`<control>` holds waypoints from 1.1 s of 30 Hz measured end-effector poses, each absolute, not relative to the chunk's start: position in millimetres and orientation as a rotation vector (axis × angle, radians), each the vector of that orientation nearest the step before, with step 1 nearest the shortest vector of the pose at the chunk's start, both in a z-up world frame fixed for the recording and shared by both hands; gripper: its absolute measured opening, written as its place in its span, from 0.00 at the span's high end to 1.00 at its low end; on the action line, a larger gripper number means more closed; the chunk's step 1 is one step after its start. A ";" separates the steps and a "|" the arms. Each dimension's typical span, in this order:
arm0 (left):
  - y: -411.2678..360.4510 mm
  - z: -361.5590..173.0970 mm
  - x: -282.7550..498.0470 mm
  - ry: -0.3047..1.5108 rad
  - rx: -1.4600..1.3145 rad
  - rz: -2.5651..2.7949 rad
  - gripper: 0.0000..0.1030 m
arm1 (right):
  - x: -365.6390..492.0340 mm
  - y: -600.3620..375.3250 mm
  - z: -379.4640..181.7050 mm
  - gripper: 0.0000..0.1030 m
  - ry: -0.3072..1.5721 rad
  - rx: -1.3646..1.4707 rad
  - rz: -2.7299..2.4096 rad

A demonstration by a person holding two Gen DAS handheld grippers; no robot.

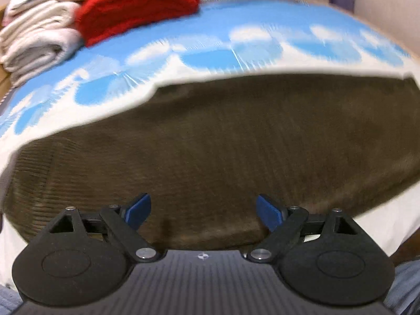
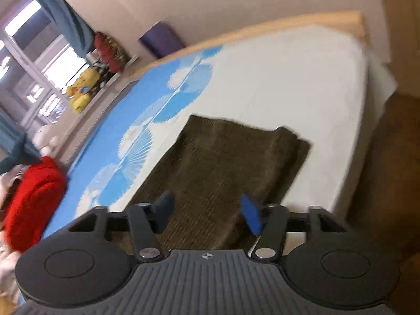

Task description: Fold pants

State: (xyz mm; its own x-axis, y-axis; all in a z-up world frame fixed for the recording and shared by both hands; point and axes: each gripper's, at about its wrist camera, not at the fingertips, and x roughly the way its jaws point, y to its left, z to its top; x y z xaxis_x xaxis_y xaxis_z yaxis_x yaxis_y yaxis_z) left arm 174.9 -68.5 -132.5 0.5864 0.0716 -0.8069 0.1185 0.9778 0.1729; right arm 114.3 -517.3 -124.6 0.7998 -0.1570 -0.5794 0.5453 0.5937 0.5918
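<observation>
We see the brown pants [image 1: 223, 144] lying folded on the bed [image 2: 288, 84], which serves as our landmark throughout. They rest on the white part of the bedsheet, just beside the band of blue fan-shaped print [image 1: 210, 39]. In the right wrist view the pants [image 2: 223, 162] form a long ribbed strip, and at its far end a doubled layer shows — one edge lies a little short of the one beneath it.

The left gripper [image 1: 203, 211] hangs over the near edge of the pants with its blue pads [image 1: 137, 211] set wide apart and nothing between them. The right gripper [image 2: 208, 214] points along the strip; its pads [image 2: 250, 218] stand apart as well, and no cloth is caught in the gap. Both pictures are smeared, so whether either tool brushes the fabric we cannot tell.

At the far left corner of the bed a red folded garment [image 1: 136, 8] sits touching a stack of white folded laundry [image 1: 36, 42]. Beyond the bed, on a ledge below the window [image 2: 39, 52], we make out a yellow soft toy [image 2: 81, 89] — probably a duck.
</observation>
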 end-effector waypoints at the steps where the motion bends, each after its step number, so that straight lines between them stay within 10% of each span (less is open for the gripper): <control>1: -72.6 -141.6 176.0 0.974 0.231 -0.027 0.11 | 120.4 -517.1 -128.2 0.57 0.523 0.844 -0.361; 5: -73.6 -153.8 172.2 0.938 0.225 0.041 0.00 | 149.2 -511.0 -152.0 0.62 0.735 0.810 -0.211; 7: -68.1 -152.3 172.2 0.950 0.212 0.034 0.00 | 153.8 -521.3 -169.6 1.00 0.823 0.816 -0.299; 11: -65.9 -138.2 173.4 0.948 0.224 0.017 0.00 | 114.8 -565.5 -182.8 0.97 0.693 1.111 -0.498; 17: -88.2 -109.8 172.8 0.846 0.213 -0.066 0.00 | 83.6 -584.6 -170.6 0.52 0.506 1.063 -0.637; 20: -92.4 -102.0 174.4 0.837 0.189 -0.083 0.00 | 90.2 -603.1 -178.7 0.47 0.491 1.082 -0.631; 31: -61.9 -115.7 187.3 0.913 0.128 0.021 0.00 | 99.2 -631.5 -193.2 0.40 0.450 1.015 -0.464; 33: -55.3 -117.4 190.1 0.919 0.119 0.042 0.00 | 100.3 -632.3 -193.6 0.64 0.440 1.019 -0.462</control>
